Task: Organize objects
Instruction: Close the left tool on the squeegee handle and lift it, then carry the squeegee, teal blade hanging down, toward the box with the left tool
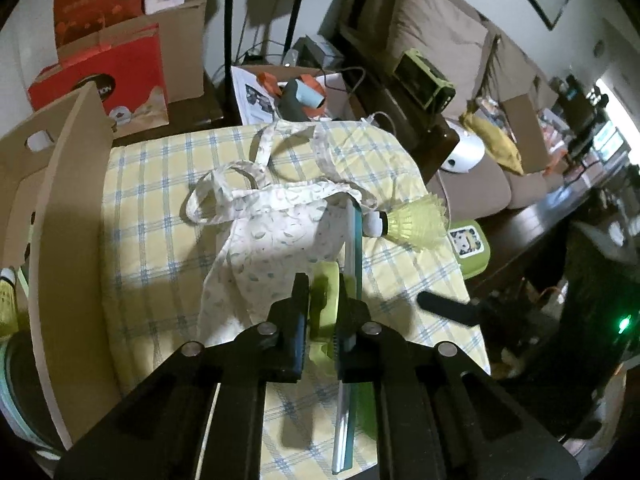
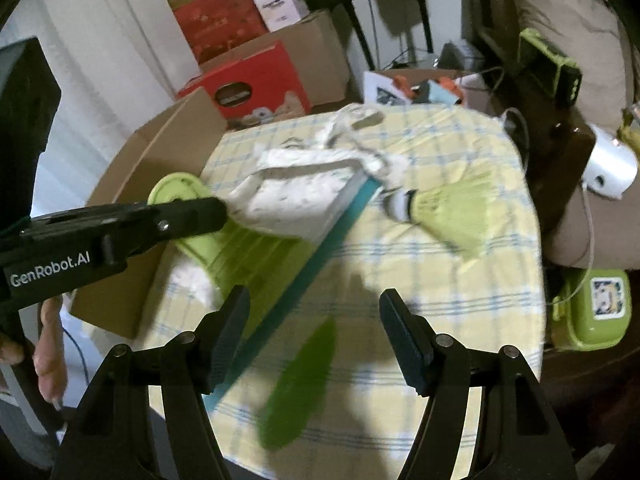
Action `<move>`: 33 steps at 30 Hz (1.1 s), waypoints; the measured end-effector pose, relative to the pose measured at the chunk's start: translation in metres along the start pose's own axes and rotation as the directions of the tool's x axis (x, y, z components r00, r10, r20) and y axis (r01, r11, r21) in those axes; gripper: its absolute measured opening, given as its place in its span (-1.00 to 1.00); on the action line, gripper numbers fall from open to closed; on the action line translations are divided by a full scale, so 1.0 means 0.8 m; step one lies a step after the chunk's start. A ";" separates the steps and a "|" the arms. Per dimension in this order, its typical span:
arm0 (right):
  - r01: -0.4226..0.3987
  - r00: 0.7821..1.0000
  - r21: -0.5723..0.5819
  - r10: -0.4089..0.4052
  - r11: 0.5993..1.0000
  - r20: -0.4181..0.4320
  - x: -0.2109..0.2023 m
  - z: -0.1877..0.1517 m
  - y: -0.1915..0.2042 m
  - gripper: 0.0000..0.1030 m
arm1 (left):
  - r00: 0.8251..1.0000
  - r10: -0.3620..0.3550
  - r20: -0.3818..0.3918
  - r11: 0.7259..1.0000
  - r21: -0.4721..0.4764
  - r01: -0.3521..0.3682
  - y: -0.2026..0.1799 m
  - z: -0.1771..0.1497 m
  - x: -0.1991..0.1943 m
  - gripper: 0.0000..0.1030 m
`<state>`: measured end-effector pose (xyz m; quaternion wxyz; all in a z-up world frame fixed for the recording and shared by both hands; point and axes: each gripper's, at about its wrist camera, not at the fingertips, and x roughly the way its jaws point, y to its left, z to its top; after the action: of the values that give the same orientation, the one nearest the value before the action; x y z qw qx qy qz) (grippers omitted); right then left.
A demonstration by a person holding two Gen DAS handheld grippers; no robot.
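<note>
Lime-green ribbed plastic piece (image 1: 320, 304) pinched in left gripper (image 1: 323, 300), soft printed cloth bag (image 1: 272, 236) beside, right gripper (image 2: 316, 336) agape, empty

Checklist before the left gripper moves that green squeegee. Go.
1. Left gripper shut on squeegee handle: ok.
2. Blade free of the bag: not ok, the cloth lies against it.
3. Shuttlecock clear of the blade tip: cannot tell, it sits very close.
4. Right gripper open and empty: ok.
5. Room in the box: cannot tell.
</note>
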<state>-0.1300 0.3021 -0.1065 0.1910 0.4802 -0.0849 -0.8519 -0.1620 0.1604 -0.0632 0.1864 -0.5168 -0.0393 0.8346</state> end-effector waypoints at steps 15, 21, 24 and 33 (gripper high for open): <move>0.013 0.999 -0.001 -0.013 1.000 -0.038 0.019 -0.013 0.025 0.13 | 0.997 -0.071 -0.003 0.993 -0.094 0.071 -0.001 -0.012 -0.010 -0.81; 0.015 0.999 -0.021 -0.016 1.000 -0.043 0.000 -0.022 0.020 0.11 | 0.994 -0.106 -0.024 0.992 -0.073 0.104 -0.010 -0.017 -0.021 -0.79; 0.012 1.000 -0.018 -0.013 1.000 -0.028 -0.009 -0.023 0.017 0.11 | 0.994 -0.111 -0.018 0.993 -0.051 0.110 -0.019 -0.019 -0.029 -0.76; -0.013 0.999 0.008 0.013 1.000 0.045 -0.043 -0.023 0.012 0.05 | 0.980 -0.198 0.033 0.977 -0.072 0.200 -0.020 -0.016 -0.069 0.07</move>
<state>-0.0962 0.3078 -0.0857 0.1927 0.4611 -0.0956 -0.8609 -0.1249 0.1541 -0.0179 0.2490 -0.5061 -0.1247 0.8163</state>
